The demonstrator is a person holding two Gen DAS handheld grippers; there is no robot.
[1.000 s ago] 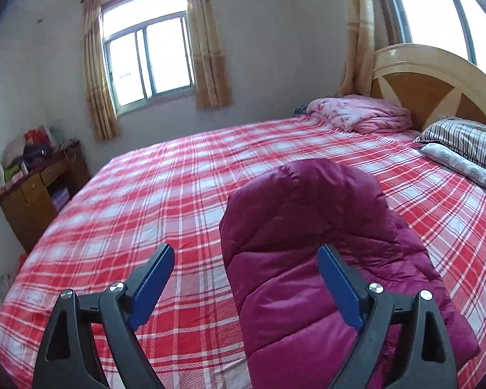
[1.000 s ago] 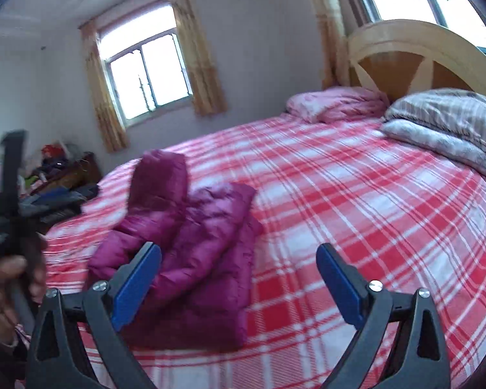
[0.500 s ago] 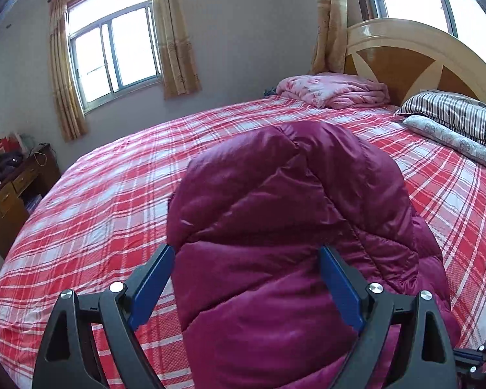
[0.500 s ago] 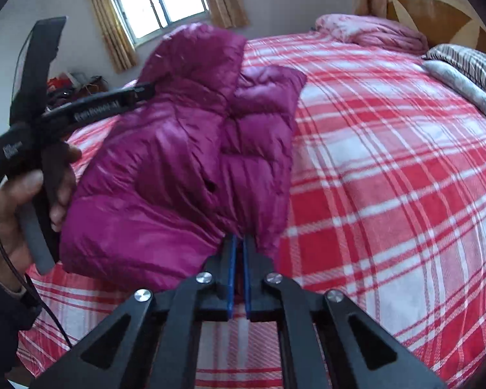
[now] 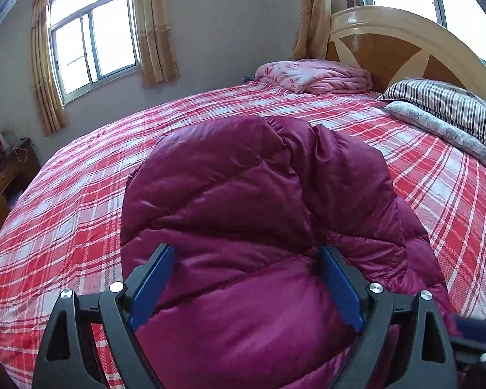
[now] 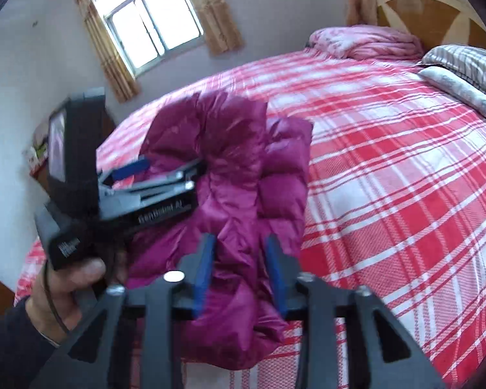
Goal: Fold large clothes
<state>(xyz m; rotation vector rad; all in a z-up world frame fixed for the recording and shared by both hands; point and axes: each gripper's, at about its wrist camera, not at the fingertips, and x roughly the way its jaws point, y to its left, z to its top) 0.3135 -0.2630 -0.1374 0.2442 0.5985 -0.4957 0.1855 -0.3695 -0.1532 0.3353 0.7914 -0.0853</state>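
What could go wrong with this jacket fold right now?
1. The puffy jacket bulges between the wide-open fingers of the left gripper, so the fold may spring apart.
2. Only a bunched edge sits between the fingers of the right gripper; the slick fabric could slip out.

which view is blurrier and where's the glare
Right wrist view: motion blur smears the bedspread and left gripper. Left wrist view: sharp, sheen on the purple jacket, blown-out window; fisheye bends both.
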